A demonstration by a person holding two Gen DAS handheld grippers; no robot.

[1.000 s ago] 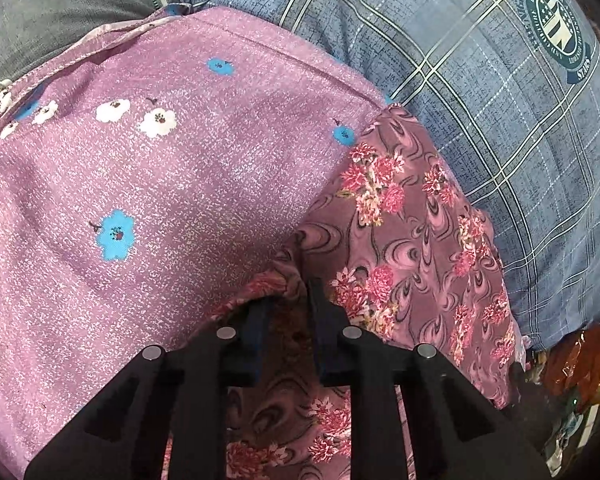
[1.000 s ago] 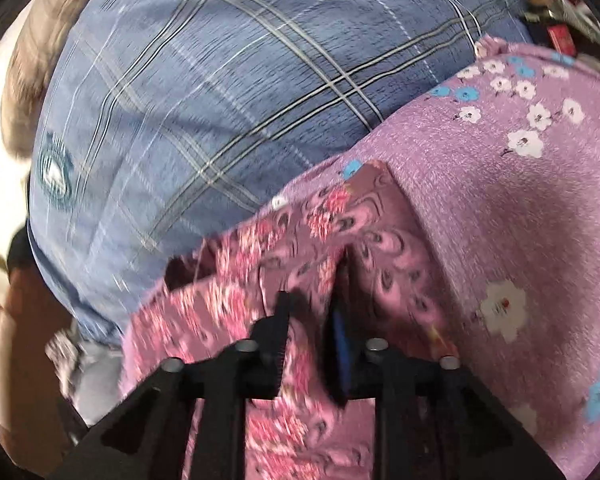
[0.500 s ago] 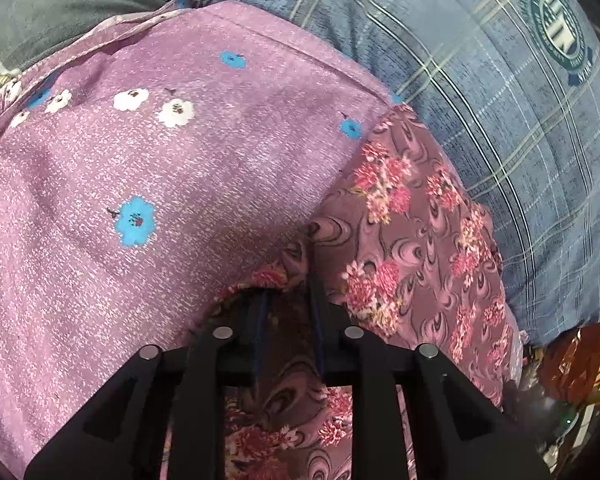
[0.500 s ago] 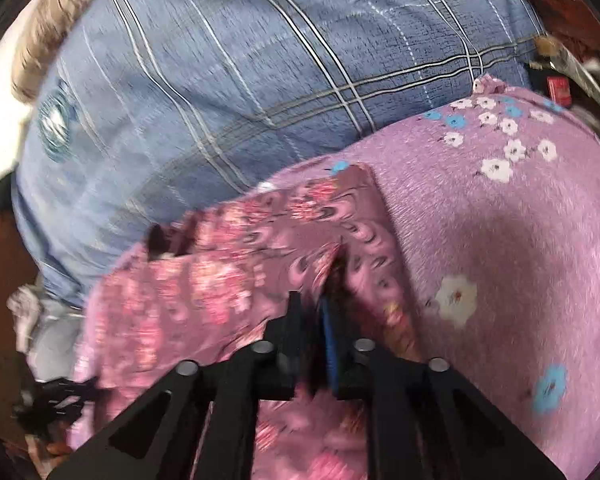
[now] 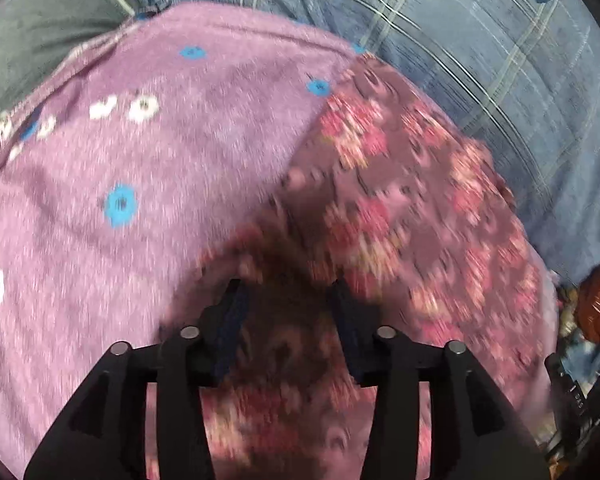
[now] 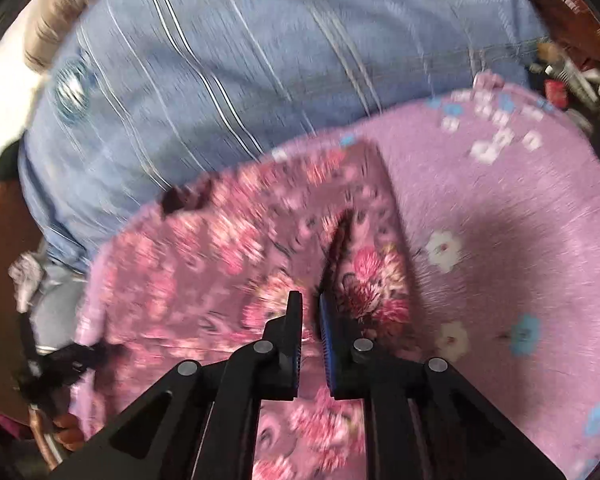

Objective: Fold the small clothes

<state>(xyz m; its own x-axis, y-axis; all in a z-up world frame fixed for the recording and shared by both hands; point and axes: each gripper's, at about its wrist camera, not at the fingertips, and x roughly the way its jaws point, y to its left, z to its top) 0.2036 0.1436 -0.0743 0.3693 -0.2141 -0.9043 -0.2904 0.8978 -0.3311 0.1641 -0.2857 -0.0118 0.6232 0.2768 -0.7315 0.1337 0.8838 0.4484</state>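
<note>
A small mauve garment with pink and red flowers (image 5: 412, 200) lies on a lilac cloth with blue and white flowers (image 5: 148, 168). My left gripper (image 5: 288, 292) is open, its jaws spread over the garment's near edge, with nothing pinched. In the right wrist view the same garment (image 6: 204, 264) lies flat, and my right gripper (image 6: 310, 300) is nearly shut on a raised fold of it. The lilac cloth (image 6: 520, 208) lies to its right. Both views are motion-blurred.
A blue plaid sheet with a round emblem (image 5: 480, 48) lies beyond the cloths and also shows in the right wrist view (image 6: 228, 64). Grey fabric (image 5: 40, 32) is at far left. Clutter (image 5: 592, 320) lies at the right edge; small items (image 6: 568, 76) lie at top right.
My left gripper has opened and let go of the floral garment's fold. My right gripper stays pinched on the garment, which now lies flatter. Both cameras have shifted.
</note>
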